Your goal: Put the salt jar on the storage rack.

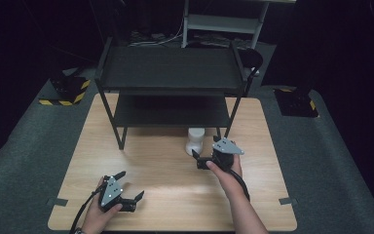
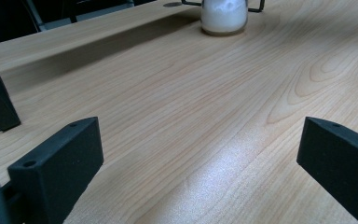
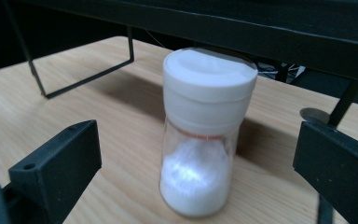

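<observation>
From the high view, I have the right gripper [image 1: 198, 160] just in front of the white-capped jar [image 1: 195, 140], which stands upright on the table [image 1: 165, 165] beside the front right leg of the black shelf rack [image 1: 170, 83]; my left gripper [image 1: 130, 186] rests near the table's front edge, well apart from it.

In the left gripper view my jaws are spread wide over bare wood, holding nothing, the jar [image 2: 223, 16] far off.

In the right gripper view the jar [image 3: 205, 135] sits between my wide-open jaws, untouched. I judge this the approach; next I should ease forward, then close below the cap.
</observation>
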Motion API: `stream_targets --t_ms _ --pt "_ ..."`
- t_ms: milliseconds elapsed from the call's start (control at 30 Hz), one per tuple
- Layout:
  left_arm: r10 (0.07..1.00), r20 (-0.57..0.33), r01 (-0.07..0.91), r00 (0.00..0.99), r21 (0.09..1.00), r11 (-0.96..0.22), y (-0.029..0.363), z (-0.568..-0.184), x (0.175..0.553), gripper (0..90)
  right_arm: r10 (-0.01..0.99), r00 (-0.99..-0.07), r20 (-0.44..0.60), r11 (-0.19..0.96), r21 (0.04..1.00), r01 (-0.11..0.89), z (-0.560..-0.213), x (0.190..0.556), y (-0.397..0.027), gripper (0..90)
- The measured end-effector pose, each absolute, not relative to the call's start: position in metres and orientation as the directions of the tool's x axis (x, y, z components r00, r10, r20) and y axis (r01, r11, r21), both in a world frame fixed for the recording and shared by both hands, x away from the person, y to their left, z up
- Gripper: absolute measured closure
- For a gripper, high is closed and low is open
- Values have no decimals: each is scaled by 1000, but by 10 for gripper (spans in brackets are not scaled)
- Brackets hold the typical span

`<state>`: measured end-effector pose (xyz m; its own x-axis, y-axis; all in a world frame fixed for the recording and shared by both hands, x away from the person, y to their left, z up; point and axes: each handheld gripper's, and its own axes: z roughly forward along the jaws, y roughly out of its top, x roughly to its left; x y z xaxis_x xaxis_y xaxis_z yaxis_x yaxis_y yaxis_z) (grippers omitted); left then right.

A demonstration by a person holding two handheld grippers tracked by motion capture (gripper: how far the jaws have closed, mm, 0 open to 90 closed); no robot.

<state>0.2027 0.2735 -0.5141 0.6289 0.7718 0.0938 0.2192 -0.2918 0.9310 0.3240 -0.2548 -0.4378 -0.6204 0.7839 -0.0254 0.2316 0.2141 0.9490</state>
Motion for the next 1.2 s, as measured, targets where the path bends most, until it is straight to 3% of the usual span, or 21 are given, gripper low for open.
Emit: stream_targets --t_ms 300,333,567,700,1200 --pt "770 94 218 631 931 -292 274 -514 203 5 805 -593 21 146 961 233 -453 345 -240 29" --pt "770 93 219 631 931 -291 274 -514 203 5 814 -581 16 144 963 228 -457 348 -235 93" --pt "769 92 218 632 932 -291 274 -514 203 5 828 -560 0 117 978 172 -473 352 -224 288" --pt "768 91 218 634 932 -290 275 -514 203 5 819 -574 7 108 980 166 -476 354 -224 344" --pt "769 89 219 633 932 -288 275 -514 203 5 812 -584 -15 135 977 163 -469 343 -225 349"
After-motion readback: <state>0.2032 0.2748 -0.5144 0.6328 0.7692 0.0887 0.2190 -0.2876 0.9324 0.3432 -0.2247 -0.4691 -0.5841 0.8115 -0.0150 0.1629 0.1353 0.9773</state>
